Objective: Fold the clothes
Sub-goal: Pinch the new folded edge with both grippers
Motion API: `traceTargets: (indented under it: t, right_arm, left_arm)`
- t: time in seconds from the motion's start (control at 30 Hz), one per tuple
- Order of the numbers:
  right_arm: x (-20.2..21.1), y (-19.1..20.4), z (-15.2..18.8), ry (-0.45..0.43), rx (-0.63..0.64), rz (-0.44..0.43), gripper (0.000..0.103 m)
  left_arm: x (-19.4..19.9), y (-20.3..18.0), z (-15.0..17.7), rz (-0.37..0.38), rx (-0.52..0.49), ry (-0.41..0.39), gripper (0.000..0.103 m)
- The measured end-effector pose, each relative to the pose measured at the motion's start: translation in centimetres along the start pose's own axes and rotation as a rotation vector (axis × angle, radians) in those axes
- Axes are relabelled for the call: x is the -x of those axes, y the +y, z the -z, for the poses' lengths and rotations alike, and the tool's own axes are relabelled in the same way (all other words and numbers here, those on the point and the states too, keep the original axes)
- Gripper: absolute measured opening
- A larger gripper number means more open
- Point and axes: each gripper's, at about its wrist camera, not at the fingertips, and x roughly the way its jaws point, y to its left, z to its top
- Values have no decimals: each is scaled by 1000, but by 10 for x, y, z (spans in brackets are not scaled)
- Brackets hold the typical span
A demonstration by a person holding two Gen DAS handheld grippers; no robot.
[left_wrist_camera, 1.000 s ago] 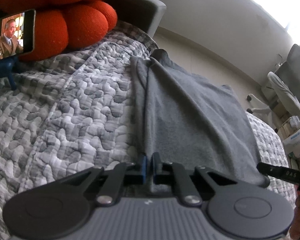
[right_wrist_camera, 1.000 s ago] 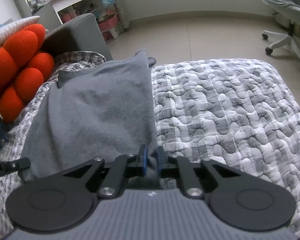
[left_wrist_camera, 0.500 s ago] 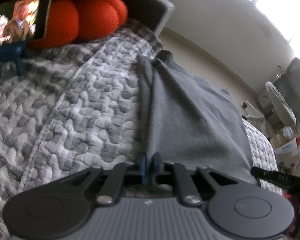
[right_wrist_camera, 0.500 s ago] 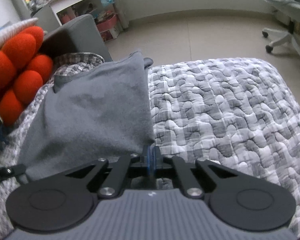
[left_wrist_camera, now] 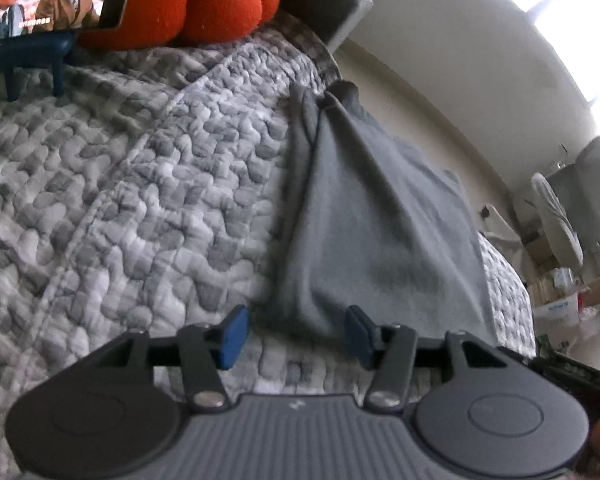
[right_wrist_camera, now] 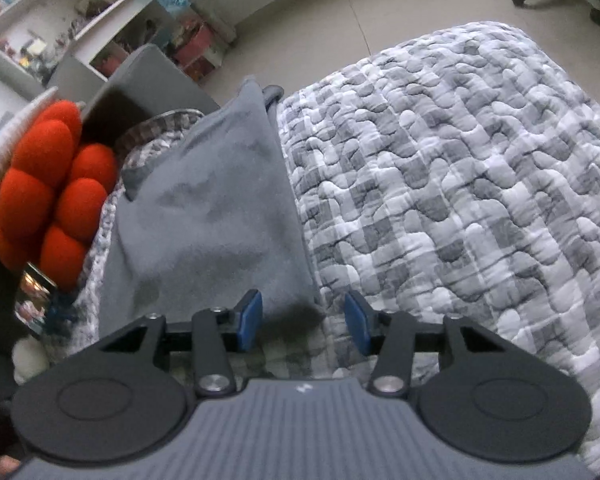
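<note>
Our left gripper [left_wrist_camera: 294,334] and right gripper [right_wrist_camera: 303,322] have just been opening (pads clear) at the grey garment's [left_wrist_camera: 372,232] near corners.

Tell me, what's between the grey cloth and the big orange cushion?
Only bare quilt lies between the grey cloth and the orange cushion; the left wrist view shows it best.

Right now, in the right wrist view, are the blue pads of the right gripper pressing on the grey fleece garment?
No, the right gripper stands open, its blue pads clear of the grey fleece garment corner lying between them.
</note>
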Motion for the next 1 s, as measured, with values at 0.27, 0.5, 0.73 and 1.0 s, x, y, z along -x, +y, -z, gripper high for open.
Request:
traceTargets:
  t: [0.27, 0.5, 0.73, 1.0]
  right_arm:
    - [-9, 9, 5, -58, 48, 20, 24]
    - [0, 17, 5, -112, 91, 16, 11]
    - [30, 20, 8, -173, 139, -22, 8]
    - [64, 14, 34, -177, 163, -18, 5]
  left_arm:
    - [-12, 1, -2, -23, 51, -68, 10]
    - [1, -6, -5, -13, 55, -76, 5]
    - [24, -6, -6, 29, 76, -64, 5]
    - [58, -9, 21, 10, 62, -43, 5]
